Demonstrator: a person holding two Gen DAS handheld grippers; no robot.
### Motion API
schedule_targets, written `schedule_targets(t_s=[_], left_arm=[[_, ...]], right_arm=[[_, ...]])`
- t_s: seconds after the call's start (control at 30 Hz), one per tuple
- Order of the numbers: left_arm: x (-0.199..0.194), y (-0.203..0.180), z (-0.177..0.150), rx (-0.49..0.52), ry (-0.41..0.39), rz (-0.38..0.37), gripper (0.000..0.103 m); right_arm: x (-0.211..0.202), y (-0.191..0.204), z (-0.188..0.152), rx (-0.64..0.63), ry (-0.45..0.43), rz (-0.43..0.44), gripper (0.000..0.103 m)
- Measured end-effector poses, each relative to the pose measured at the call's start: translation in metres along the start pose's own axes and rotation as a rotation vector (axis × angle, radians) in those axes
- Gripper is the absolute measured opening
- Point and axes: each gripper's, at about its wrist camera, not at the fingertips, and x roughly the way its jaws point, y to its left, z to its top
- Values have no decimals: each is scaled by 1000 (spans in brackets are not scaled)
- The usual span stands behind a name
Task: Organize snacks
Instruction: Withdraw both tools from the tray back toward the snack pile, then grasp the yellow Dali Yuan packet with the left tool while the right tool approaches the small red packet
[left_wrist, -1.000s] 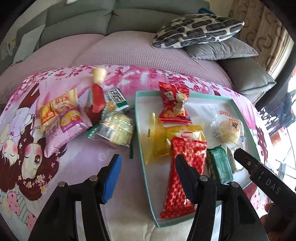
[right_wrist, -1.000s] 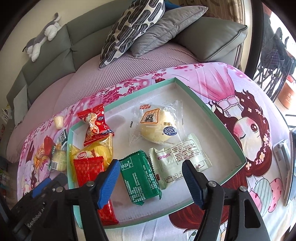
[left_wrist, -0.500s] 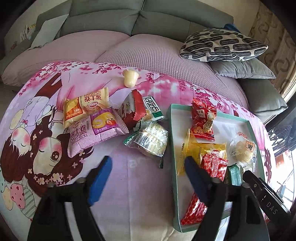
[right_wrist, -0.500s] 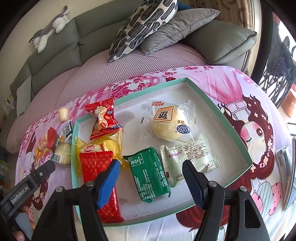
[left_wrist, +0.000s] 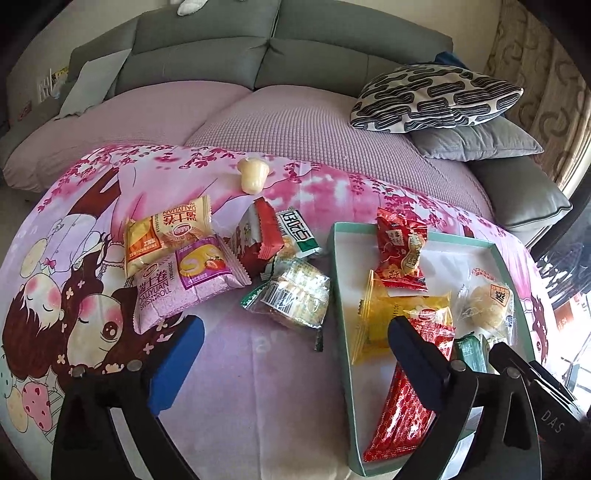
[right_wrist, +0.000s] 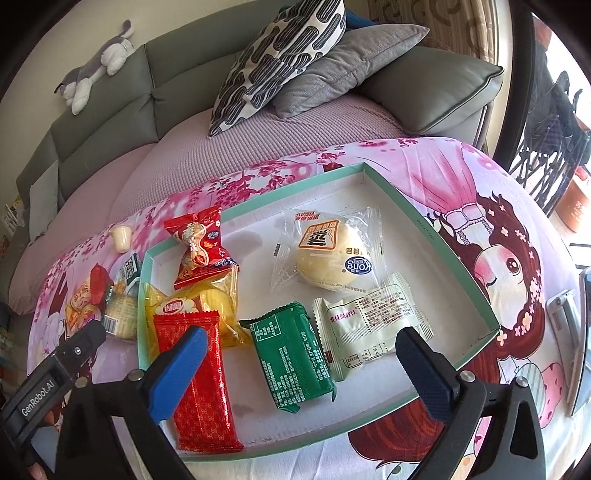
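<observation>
Beside the tray (left_wrist: 341, 325), loose snacks (left_wrist: 295, 295) crowd the cloth (left_wrist: 258, 369); left gripper (left_wrist: 295, 354) and right gripper (right_wrist: 299, 354) opening, empty

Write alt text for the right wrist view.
A shallow green-rimmed tray on a pink cartoon cloth holds six wrapped snacks, among them a long red packet, a green packet and a round bun. The right gripper hovers over the tray's near edge, its jaws opening and empty. A grey sofa with cushions sits behind.

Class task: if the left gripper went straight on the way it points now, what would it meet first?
Probably the bare pink cloth ahead of the left gripper, whose empty jaws are opening; the green-edged clear snack packet lies just beyond. Depth is uncertain.
</observation>
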Motion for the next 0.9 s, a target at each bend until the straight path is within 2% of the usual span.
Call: schedule_targets(t_s=[0.13,0.27,0.33,0.47,0.63,0.9], left_arm=[[-6,-5,1,25,-30,-50,100],[-6,-3,4,33,-22,-88,100],[-5,2,5,35,-20,-71,100],[-9,19,12,34,-51,16,100],[-12,51,21,-3,-57,101,100],[-12,87,25,-79,-34,114,100]], right_arm=[[-1,2,1,12,-13,29,103],[0,9,2,-5,-15,38,103],[-2,14,3,-16,-39,59,103],[-10,28,5,-32,-87,131,103],[-5,53,1,-120,-57,130,103],[2,70,-6,-160,-24,141,103]])
